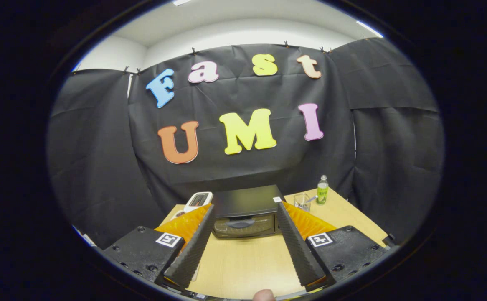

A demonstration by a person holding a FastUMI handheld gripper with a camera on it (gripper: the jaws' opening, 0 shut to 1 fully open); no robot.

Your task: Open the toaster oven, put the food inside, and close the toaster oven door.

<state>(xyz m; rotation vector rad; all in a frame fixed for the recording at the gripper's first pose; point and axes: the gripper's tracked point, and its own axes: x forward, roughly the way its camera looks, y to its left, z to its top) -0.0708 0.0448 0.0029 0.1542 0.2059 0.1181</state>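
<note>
Toaster oven (245, 213): door shut, at the table's (243, 263) far edge, beyond my gripper (245, 211), framed between its jaws. Jaws: spread wide, holding nothing. Bottle (322, 190), glass (302, 201): far right corner.

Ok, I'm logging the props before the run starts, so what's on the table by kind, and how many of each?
Toaster oven, door closed, beyond the open gripper: 1
Green-labelled bottle: 1
Clear glass beside the bottle: 1
White device left of the oven: 1
Total: 4 things on the table
</note>
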